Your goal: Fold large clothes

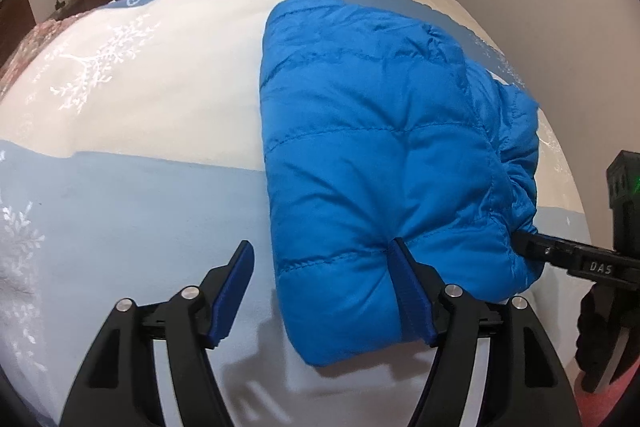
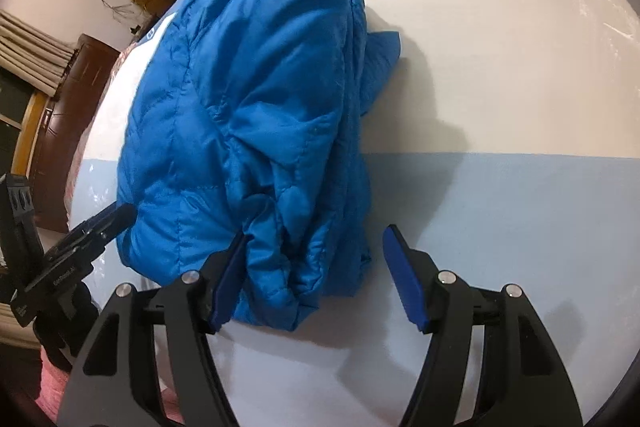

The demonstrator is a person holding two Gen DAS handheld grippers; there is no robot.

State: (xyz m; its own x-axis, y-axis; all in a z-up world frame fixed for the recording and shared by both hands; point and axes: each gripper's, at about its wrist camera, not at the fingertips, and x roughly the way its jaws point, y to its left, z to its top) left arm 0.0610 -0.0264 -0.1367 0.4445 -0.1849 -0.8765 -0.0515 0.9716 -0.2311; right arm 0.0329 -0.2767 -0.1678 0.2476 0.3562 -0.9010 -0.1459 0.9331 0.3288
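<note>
On bed (image 1: 120, 187), folded blue jacket (image 1: 380, 147); both hand-held grippers, left (image 1: 320, 291) & right (image 2: 314, 275), released; only right view shows loose flap (image 2: 384, 55)

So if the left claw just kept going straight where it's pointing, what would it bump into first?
Probably the blue-and-cream patterned bedcover. The open left claw points down mostly at bare cover, though one finger overlaps the edge of the folded, puffy blue quilted jacket, so that side might brush it first.

Bright blue quilted puffer jacket (image 1: 380, 155), folded into a bundle, lying flat
</note>
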